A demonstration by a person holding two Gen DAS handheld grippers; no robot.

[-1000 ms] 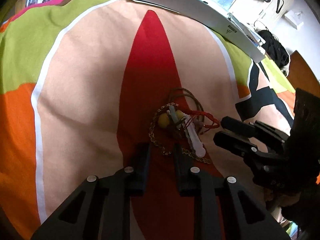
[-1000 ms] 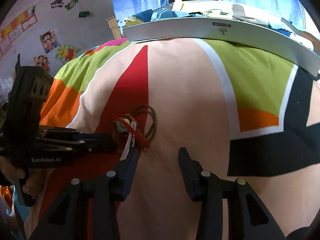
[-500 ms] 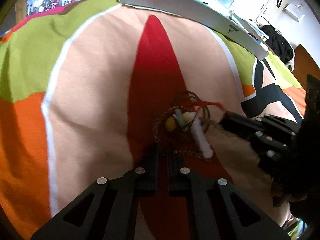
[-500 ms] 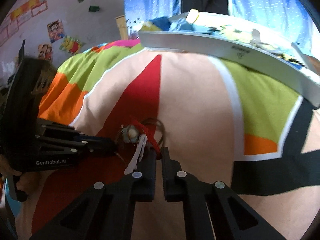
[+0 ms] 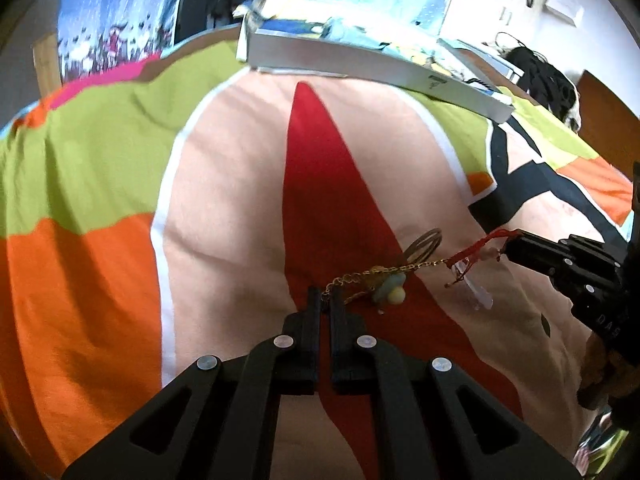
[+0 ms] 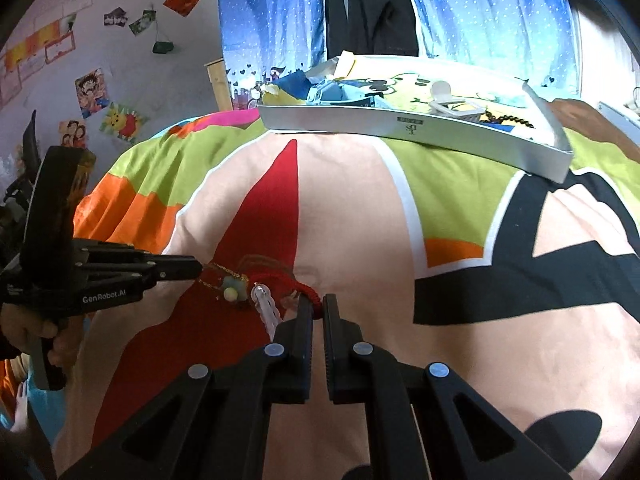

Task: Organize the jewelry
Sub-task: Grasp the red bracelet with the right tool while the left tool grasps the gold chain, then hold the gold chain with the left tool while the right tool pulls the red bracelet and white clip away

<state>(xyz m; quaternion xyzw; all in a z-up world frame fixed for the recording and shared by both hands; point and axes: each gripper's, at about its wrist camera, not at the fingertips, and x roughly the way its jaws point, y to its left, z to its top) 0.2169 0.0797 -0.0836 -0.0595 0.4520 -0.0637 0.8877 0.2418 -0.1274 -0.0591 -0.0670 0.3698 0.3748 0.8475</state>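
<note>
While both grippers pinch the same tangle, it hangs stretched between them:
Bedspread (image 5: 224, 184): bright colour blocks, under everything.
Tray (image 6: 400, 128): white, at the far edge; small printed logo on its wall, too small to read.
Left gripper (image 5: 325, 300): jaws narrowed onto the gold chain (image 5: 416, 267); side reads "GenRobot.AI" in the right wrist view.
Right gripper (image 6: 316, 305): jaws narrowed onto the red cord (image 6: 286, 280).
Jewelry: long axis runs gripper to gripper, chain taut, just above the bedspread.
Bead charm (image 5: 394, 290): pale blue and yellow, dangling near the left fingertips.
Clear pendant (image 6: 267, 310): hangs beside the right fingers.
</note>
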